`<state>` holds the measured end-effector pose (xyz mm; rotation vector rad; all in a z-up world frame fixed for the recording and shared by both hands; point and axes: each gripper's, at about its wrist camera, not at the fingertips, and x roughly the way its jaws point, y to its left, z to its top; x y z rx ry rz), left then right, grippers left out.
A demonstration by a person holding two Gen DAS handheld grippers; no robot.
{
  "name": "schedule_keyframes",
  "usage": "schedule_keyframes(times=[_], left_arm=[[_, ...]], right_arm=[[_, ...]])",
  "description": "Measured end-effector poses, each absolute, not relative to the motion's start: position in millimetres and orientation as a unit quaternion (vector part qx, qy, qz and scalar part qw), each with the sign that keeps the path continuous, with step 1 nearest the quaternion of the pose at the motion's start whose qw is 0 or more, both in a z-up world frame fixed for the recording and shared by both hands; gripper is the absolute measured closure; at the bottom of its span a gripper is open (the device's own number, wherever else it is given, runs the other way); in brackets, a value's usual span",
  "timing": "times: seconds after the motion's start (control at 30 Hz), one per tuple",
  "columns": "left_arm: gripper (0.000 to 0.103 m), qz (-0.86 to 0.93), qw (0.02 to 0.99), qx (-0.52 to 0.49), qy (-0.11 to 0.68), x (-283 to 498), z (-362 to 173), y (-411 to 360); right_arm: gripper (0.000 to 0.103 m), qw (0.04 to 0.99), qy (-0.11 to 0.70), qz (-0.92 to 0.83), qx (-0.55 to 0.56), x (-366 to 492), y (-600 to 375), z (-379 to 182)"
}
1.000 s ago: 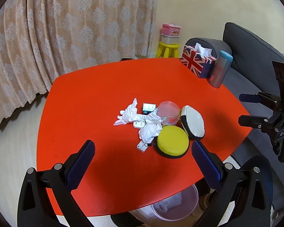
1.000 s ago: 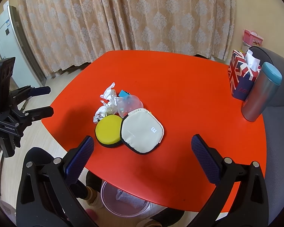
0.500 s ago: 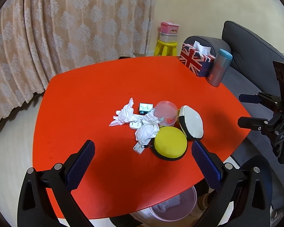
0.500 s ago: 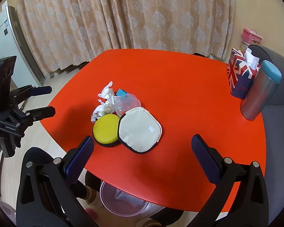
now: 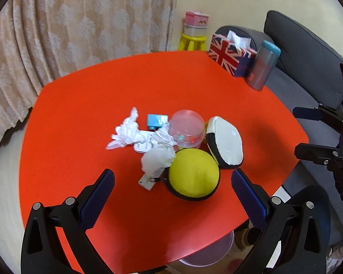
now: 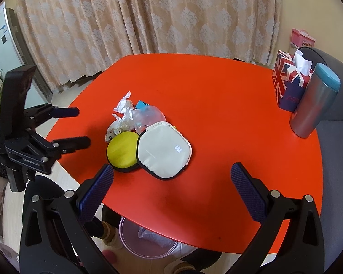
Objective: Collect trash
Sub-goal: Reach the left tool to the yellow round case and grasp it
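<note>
Two crumpled white tissues are seen at the centre of the left wrist frame: one tissue wad lies loose toward the left of the heap, its long axis running from lower left to upper right, ending in a twisted tip; a second tissue wad is bunched rounder, touching the yellow round case. Both are creased and ragged. Bare red table is left open to the left of the first wad and in front of the heap, down to the near edge. On the other sides the wads are hemmed in: a blue packet and a clear plastic bowl behind, a white zip pouch to the right, small white tags between them. Below the table's near edge a clear bin is visible in the right wrist frame. The left gripper is held spread wide, empty, above the near edge; the right gripper is likewise spread and empty. A flag-print tissue box and tumbler stand at the far right edge.
</note>
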<state>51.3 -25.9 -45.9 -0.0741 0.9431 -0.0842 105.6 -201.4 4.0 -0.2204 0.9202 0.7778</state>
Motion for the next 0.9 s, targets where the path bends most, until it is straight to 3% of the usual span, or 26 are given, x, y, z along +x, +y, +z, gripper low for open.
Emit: schedule_keyframes(times=[0.47,0.77,0.9], left_arm=[[0.005,-0.077,0.852,-0.035,0.517,71,-86,-49],[0.006,-0.069,0.854,-0.026,0.515,82,-102,-52],[0.016,-0.067,0.856,-0.015,0.513,85,-107,-57]], right_arm=[[0.003,0.816,0.439,0.362,-0.100,108,-203,0],[0.003,0.816,0.442,0.360,-0.099,110,-204,-3],[0.003,0.815,0.444,0.359,-0.098,112,-204,-4]])
